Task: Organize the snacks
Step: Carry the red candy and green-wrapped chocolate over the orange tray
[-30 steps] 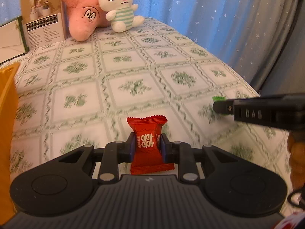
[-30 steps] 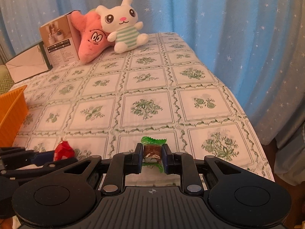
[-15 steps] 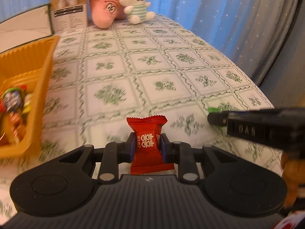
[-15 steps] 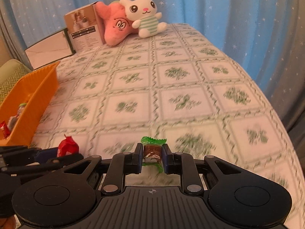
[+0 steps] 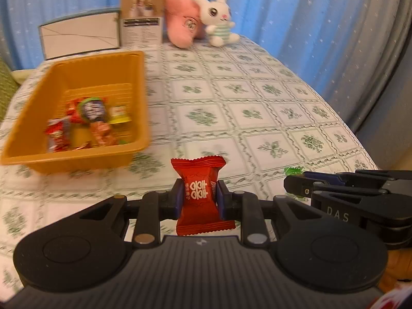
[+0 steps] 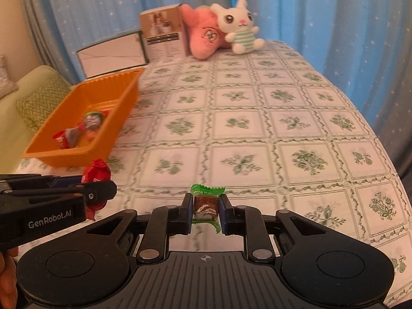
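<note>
**Two candies up, basket ahead on the left**

Left wrist view: your left gripper [image 5: 197, 198] is clamped on the red candy [image 5: 199, 195], held upright. The orange basket [image 5: 85, 158] lies ahead-left, near.

Right wrist view: your right gripper [image 6: 205, 210] pinches the green candy [image 6: 206, 204]. The basket [image 6: 113, 135] sits farther left, beyond the left gripper [image 6: 103, 193], so the left hand is nearer.

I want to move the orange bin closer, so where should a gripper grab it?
Grip the orange bin by its right long wall, coming down from above with one finger inside and one outside. That thin, upright rim faces open tablecloth, while the snacks lie low inside. Both grippers are full now.
</note>
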Tool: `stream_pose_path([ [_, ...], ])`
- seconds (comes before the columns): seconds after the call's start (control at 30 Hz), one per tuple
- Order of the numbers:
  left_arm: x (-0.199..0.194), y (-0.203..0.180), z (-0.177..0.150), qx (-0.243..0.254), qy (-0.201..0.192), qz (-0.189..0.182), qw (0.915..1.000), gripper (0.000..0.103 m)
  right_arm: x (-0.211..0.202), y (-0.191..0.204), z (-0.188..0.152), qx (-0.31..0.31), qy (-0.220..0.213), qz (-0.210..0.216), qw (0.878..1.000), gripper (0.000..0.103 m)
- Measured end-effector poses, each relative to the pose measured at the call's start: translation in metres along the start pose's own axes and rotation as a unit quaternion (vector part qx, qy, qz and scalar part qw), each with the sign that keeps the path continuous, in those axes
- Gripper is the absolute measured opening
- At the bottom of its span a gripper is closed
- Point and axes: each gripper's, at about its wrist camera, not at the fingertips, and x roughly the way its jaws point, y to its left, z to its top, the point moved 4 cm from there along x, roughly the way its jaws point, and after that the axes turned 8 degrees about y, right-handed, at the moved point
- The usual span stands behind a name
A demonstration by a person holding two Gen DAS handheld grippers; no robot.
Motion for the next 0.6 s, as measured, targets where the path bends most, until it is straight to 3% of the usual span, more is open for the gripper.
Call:
stream_pose_path([
  [0.3,-0.051,0.042,-0.016,-0.020,-0.014,0.029,0.9993,0.023,-0.018,0.060,-0.001,-0.042,-0.011,0.030,0.999,0.021],
  [0.6,-0.077,0.080,-0.022,-0.042,-0.023,0.051,0.9975,0.023,-0.015,0.108,0.005,-0.077,-0.014,0.054,0.995,0.021],
])
